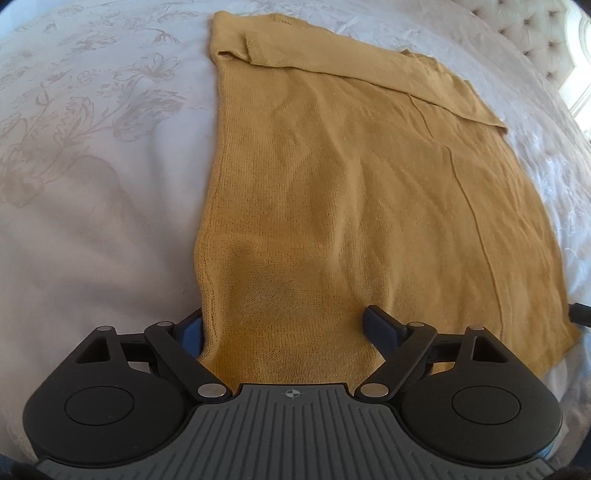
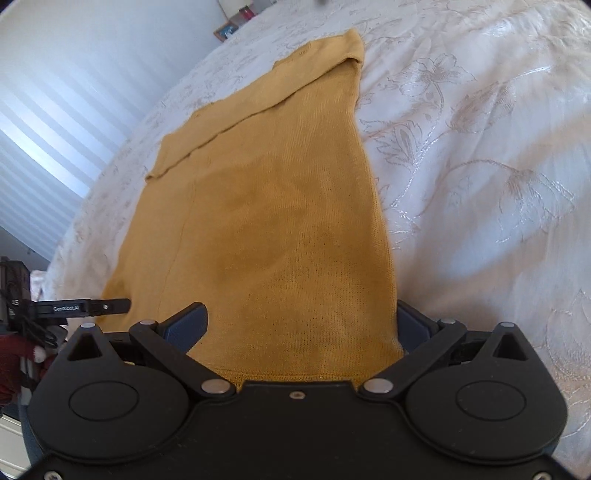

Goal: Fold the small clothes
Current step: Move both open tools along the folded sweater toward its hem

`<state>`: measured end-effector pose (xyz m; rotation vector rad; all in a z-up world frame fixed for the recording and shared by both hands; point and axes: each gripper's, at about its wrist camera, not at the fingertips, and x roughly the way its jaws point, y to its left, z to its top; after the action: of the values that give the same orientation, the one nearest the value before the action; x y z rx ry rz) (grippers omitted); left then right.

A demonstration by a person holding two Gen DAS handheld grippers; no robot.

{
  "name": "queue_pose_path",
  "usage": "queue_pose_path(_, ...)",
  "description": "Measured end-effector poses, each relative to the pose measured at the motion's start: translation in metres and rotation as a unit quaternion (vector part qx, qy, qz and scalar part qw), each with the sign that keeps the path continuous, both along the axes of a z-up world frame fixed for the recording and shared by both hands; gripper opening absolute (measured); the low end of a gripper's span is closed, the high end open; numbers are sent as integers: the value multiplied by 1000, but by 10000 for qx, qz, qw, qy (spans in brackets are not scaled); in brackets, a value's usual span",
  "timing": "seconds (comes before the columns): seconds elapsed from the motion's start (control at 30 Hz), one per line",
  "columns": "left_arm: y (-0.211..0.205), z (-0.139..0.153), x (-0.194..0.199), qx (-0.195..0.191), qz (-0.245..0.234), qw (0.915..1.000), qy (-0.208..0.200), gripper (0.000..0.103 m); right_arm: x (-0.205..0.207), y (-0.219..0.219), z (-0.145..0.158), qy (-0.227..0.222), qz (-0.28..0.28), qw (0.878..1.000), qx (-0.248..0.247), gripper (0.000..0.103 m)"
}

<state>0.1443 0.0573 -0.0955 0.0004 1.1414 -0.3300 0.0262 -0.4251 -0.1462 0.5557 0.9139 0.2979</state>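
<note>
A: What is seen largest in both views?

B: A bed (image 1: 92, 240) is shown, covered by a white bedspread (image 2: 480, 184) on which a pale floral pattern is woven. A tufted headboard (image 1: 546, 40) is glimpsed at the far right of the left wrist view.

A: And where is the garment placed?

B: A mustard-yellow knitted garment (image 1: 332, 184) is laid flat on the bedspread, its length stretched away from both cameras. At its far end a band of the knit (image 1: 369, 66) is folded over onto the body. The near hem is positioned at the base of each tool.

A: How is the left hand-held gripper (image 1: 286, 328) set?

B: Its jaws are spread wide. The garment's near left corner is straddled: one finger is placed off the cloth's left edge, the other above the fabric. Nothing is pinched.

A: And the right hand-held gripper (image 2: 306, 325)?

B: It is likewise spread wide, and the near right corner is straddled. Whether the cloth is touched by the fingers cannot be told with certainty.

A: Anything smaller?

B: A framed picture (image 2: 225, 30) is made out beyond the bed's far edge.
</note>
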Motion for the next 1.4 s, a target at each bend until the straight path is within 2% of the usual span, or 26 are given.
queue_pose_path(0.07, 0, 2, 1, -19, 55, 10000, -1, 81, -4, -2, -2, -133, -7, 9999, 84, 103)
queue_pose_path(0.13, 2, 4, -1, -1, 160, 9999, -7, 69, -7, -2, -4, -236, 23, 9997, 71, 103)
queue_pose_path(0.17, 4, 6, -2, -44, 189, 9998, 36, 68, -7, -1, -3, -260, 51, 9996, 28, 103)
queue_pose_path(0.3, 11, 11, -8, -177, 202, 9992, 291, 67, -5, 5, -2, -289, 169, 9993, -186, 103)
queue_pose_path(0.43, 26, 10, -16, -376, 282, 9972, 583, 67, -6, 3, -2, -296, 167, 9993, -126, 103)
queue_pose_path(0.8, 57, 9, -15, -1019, 1062, 9866, 703, 56, -9, 0, -2, -269, 132, 9995, 72, 103)
queue_pose_path(0.9, 61, 13, -14, -898, 1187, 9873, 558, 56, -9, 0, -3, -264, 116, 9995, 91, 103)
queue_pose_path(1.0, 61, 11, -12, -820, 1179, 9877, 618, 56, -9, 0, -3, -268, 116, 9995, 91, 103)
queue_pose_path(1.2, 38, 4, -5, -369, 691, 9944, 711, 59, -9, 0, -4, -279, 97, 9995, 124, 103)
queue_pose_path(1.3, 39, 3, -6, -493, 614, 9942, 733, 58, -10, 1, -4, -290, 91, 9995, 124, 103)
queue_pose_path(1.4, 49, 2, -7, -696, 828, 9912, 764, 45, -10, 1, -4, -290, 88, 9995, 129, 103)
